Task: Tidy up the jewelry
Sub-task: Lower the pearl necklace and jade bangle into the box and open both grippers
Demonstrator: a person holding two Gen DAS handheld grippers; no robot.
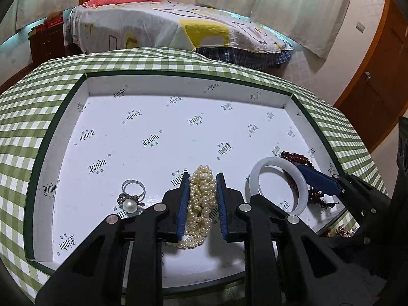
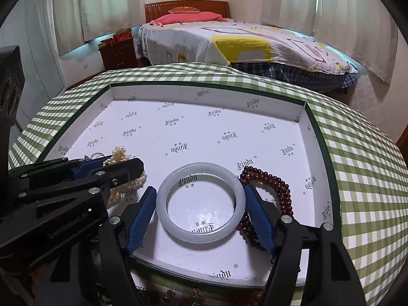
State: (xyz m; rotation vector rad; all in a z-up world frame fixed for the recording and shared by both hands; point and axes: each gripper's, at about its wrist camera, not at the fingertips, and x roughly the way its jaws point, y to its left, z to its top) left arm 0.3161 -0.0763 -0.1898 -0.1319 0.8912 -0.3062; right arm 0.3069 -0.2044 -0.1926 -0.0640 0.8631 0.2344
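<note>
A shallow white box (image 1: 153, 132) with printed logos lies on a green checked cloth. My left gripper (image 1: 202, 178) is shut on a bunched cream pearl necklace (image 1: 201, 199) at the box's near edge. A pearl ring (image 1: 131, 199) lies just left of it. My right gripper (image 2: 201, 191) stands open around a white jade bangle (image 2: 200, 201) that rests on the box floor; its pads sit beside the bangle's rim. A dark red bead bracelet (image 2: 275, 186) lies under and beyond the right finger. The bangle (image 1: 278, 183) also shows in the left wrist view.
The checked cloth (image 2: 357, 153) covers the table around the box. More jewelry (image 2: 178, 295) lies in front of the box's near wall. A bed (image 2: 242, 43) and a wooden nightstand (image 2: 117, 53) stand beyond the table.
</note>
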